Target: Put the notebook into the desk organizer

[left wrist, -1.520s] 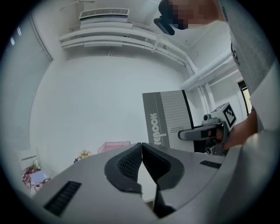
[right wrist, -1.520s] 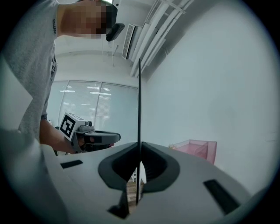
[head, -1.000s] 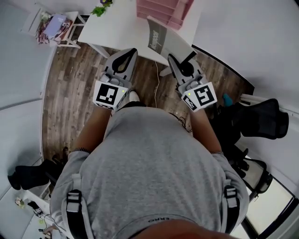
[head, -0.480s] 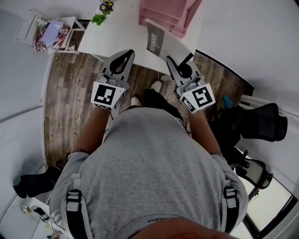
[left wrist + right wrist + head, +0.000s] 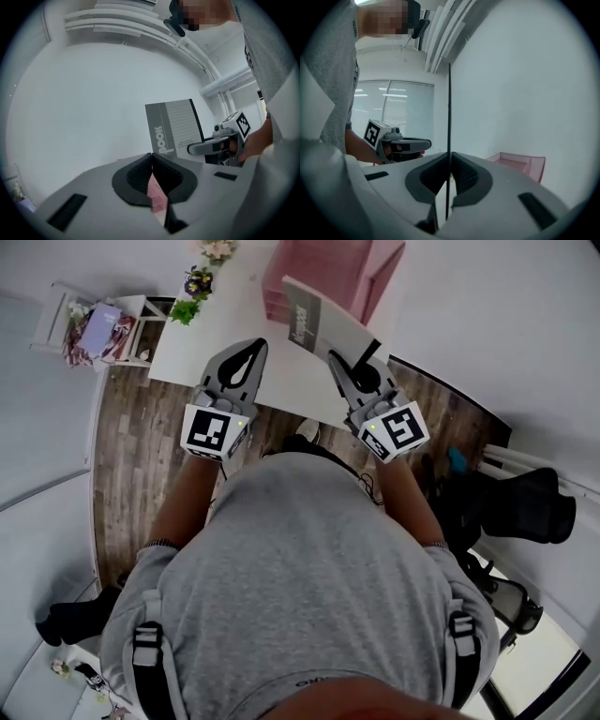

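On the white table (image 5: 225, 343) a pink desk organizer (image 5: 319, 268) is set. The gray notebook (image 5: 323, 329) is pinched edge-on by the right gripper (image 5: 336, 360). The left gripper (image 5: 256, 345) is pressed together, empty.

— What stands on the white table (image 5: 225, 348)?
— A pink desk organizer (image 5: 323, 273) at the far side, potted flowers (image 5: 194, 285) at its left edge; wood-plank floor (image 5: 141, 456) below.

notebook (image 5: 176, 129) cover reads "book"
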The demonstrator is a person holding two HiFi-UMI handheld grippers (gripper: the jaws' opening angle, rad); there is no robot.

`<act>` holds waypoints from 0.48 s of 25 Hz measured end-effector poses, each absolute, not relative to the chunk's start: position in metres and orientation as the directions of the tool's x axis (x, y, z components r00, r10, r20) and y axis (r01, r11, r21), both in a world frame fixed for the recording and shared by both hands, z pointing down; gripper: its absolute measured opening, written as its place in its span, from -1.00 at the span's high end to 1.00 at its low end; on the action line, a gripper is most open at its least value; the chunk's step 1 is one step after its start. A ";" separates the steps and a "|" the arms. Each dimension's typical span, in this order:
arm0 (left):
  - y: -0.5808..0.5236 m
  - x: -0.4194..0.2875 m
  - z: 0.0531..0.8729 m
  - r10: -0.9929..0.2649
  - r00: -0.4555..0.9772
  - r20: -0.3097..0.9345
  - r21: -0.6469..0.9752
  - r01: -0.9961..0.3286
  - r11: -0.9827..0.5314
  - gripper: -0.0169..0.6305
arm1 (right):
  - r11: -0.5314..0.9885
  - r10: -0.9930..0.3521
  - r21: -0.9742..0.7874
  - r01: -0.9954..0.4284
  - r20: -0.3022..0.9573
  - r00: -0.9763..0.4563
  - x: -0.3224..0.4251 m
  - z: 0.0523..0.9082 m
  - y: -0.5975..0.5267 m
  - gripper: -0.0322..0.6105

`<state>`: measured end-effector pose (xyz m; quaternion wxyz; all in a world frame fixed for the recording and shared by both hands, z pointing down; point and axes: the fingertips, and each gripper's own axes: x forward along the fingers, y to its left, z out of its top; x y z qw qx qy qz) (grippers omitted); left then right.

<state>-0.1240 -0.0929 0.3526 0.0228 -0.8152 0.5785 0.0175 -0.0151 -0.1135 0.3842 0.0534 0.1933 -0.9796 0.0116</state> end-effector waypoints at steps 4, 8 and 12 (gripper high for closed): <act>-0.130 -0.116 0.350 -0.942 0.334 -0.044 -0.028 -0.943 -0.333 0.89 | 0.929 -0.364 -0.031 -0.370 0.114 -0.924 -0.012 0.386 -0.148 0.85; -0.152 -0.109 0.349 -0.942 0.334 -0.039 -0.046 -0.942 -0.332 0.89 | 0.928 -0.357 -0.063 -0.367 0.125 -0.926 -0.009 0.392 -0.174 0.85; -0.172 -0.113 0.344 -0.946 0.321 -0.053 -0.055 -0.946 -0.318 0.89 | 0.929 -0.345 -0.093 -0.359 0.140 -0.928 -0.013 0.398 -0.195 0.85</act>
